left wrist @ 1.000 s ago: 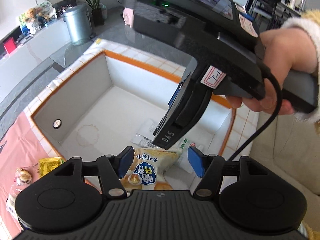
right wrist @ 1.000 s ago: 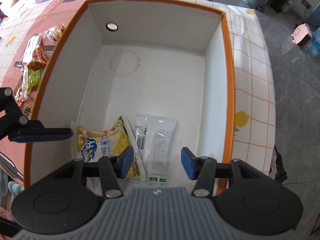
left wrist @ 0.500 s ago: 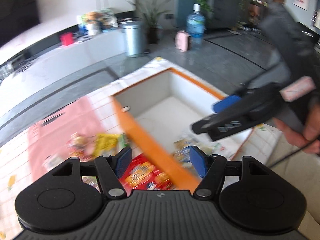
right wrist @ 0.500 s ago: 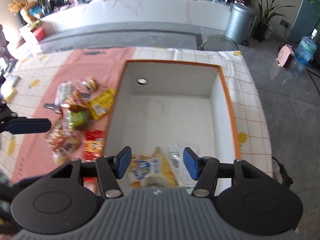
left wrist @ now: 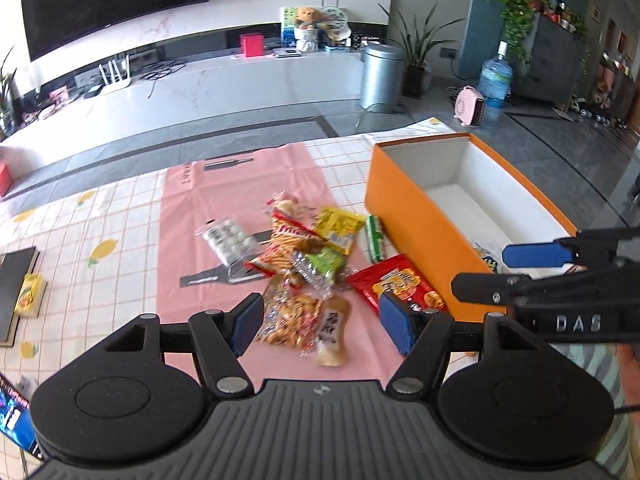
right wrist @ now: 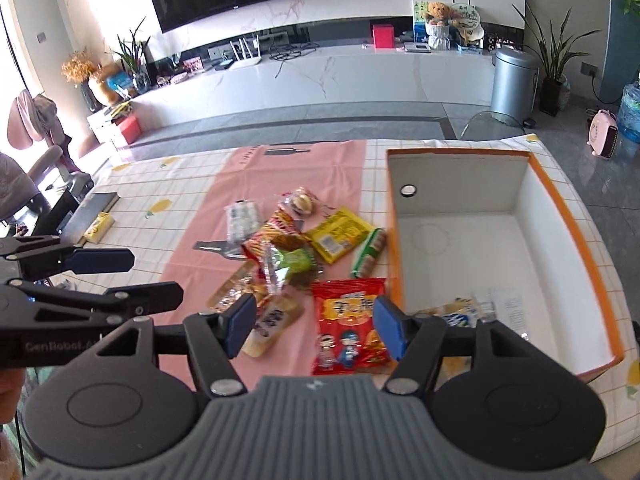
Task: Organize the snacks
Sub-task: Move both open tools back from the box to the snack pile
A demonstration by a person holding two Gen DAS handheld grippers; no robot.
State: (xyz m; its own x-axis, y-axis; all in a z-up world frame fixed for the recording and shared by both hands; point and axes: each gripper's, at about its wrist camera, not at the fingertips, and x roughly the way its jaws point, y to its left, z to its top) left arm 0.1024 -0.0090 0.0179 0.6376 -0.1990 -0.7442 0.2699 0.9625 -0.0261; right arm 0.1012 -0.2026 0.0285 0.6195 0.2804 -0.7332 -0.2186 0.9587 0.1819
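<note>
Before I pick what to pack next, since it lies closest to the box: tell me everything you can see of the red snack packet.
The red snack packet is a flat, glossy, foil-like pouch with crimped ends, printed with yellow lettering and cartoon figures. It looks sealed. It lies flat on the pink mat, beside the orange box, its edge right at the box's wall; whether they touch is unclear. Its top end reaches the loose snack pile. Nothing grips it.

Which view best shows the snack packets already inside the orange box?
The right wrist view: it looks down into the orange box, showing both snack packets on its floor. The left wrist view shows only a sliver behind the near wall.
</note>
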